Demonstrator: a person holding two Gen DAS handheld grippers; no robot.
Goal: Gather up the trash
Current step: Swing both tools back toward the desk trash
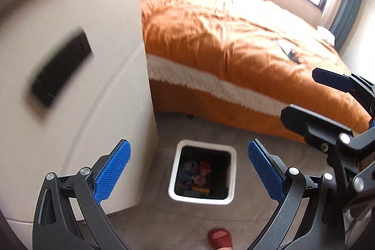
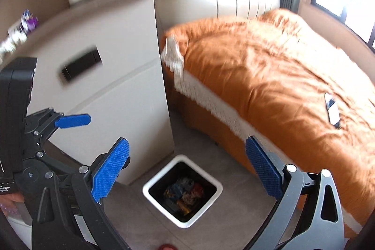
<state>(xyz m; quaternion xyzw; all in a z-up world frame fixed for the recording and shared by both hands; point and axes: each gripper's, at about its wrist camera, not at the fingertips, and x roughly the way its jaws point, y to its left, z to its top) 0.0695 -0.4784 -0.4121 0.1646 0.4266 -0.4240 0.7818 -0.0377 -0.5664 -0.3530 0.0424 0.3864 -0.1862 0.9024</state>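
Left gripper [image 1: 189,173]: jaws spread wide, nothing between the blue pads; poised above the floor.
Right gripper [image 2: 187,169]: likewise wide apart and empty, close beside the left.
Trash bin [image 2: 150,185]: white rim, dark interior, on the grey floor between the cabinet [image 2: 112,95] and the bed [image 2: 269,76]; coloured wrappers [image 2: 184,192] lie inside.
Step in hand: judged between deposits, both tools unloaded over the bin.
Next move: locate further litter; small items on the cabinet top [image 2: 28,20] are candidates, too blurred to identify.
Surroundings: phone [image 2: 332,109] on the orange bedspread, likely not trash; red slipper [image 1: 219,238] at the lower edge.
Obstructions: cabinet corner stands close to the bin.
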